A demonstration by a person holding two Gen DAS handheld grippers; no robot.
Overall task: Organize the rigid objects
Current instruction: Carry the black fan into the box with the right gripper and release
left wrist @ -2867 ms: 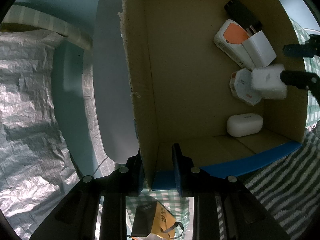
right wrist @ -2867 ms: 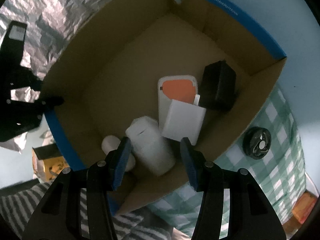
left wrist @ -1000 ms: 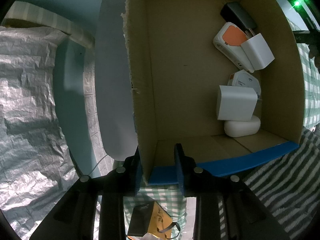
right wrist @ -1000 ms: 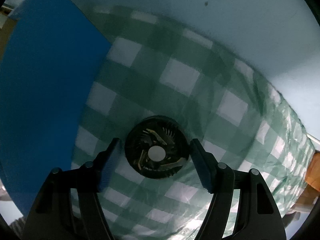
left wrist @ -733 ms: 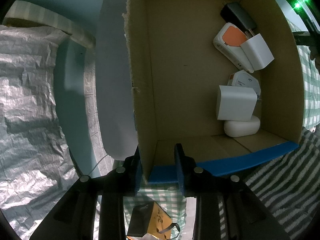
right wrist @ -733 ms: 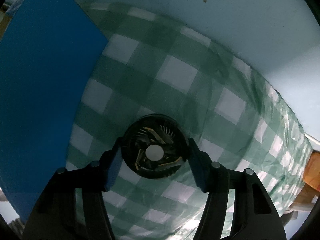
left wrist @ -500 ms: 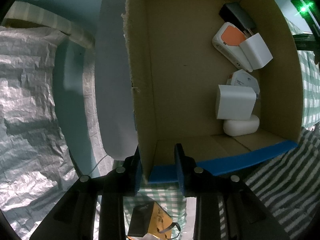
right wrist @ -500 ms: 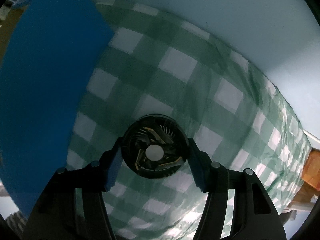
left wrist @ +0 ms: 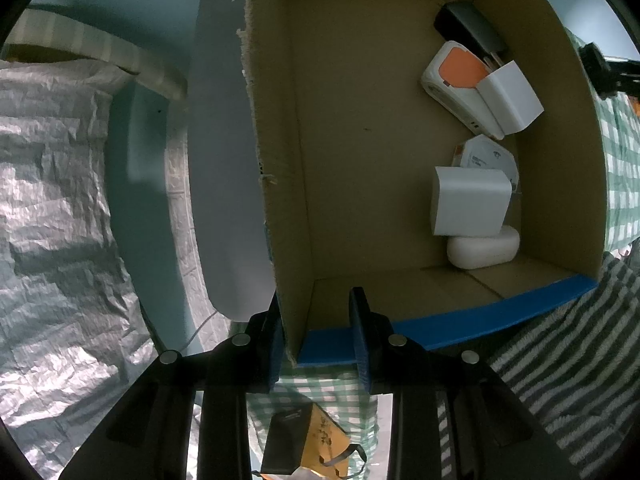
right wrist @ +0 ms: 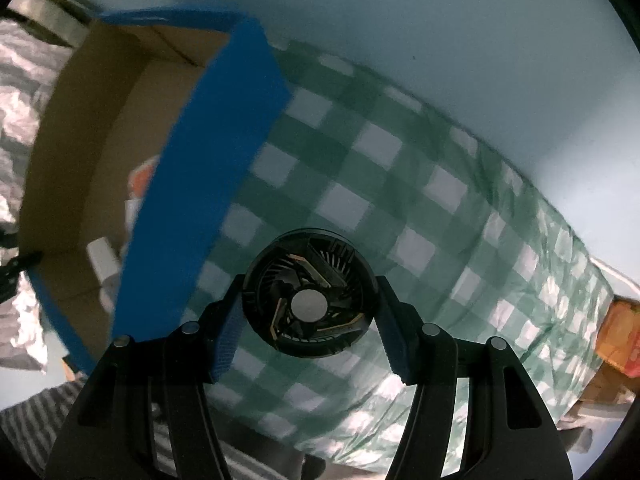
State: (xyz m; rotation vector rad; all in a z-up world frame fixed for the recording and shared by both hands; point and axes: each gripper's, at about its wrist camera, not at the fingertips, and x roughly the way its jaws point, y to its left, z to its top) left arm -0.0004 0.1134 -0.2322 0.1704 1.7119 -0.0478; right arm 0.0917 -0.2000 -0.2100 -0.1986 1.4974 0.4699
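My left gripper (left wrist: pixel 318 340) is shut on the near corner of a cardboard box (left wrist: pixel 360 160) with blue outer walls, one finger inside and one outside. In the box lie a white charger block (left wrist: pixel 470 200), a white oval case (left wrist: pixel 482 246), a white and orange device (left wrist: pixel 460 76), a black adapter (left wrist: pixel 468 32) and a white flat pack (left wrist: pixel 488 156). My right gripper (right wrist: pixel 310 328) is shut on a round black fan (right wrist: pixel 310 304) and holds it above the green checked cloth (right wrist: pixel 380 200), right of the box's blue wall (right wrist: pixel 200 200).
Crinkled silver foil (left wrist: pixel 52 208) lies left of the box. A white panel (left wrist: pixel 224 160) lies against the box's left wall. A black and orange packet (left wrist: pixel 304 452) lies below my left gripper. An orange box (right wrist: pixel 618 336) sits at the cloth's right edge. Striped cloth (left wrist: pixel 560 360) lies at lower right.
My right gripper closed on the black fan and lifted it off the cloth, moving back so the box comes into view. The left gripper kept its hold on the box corner.
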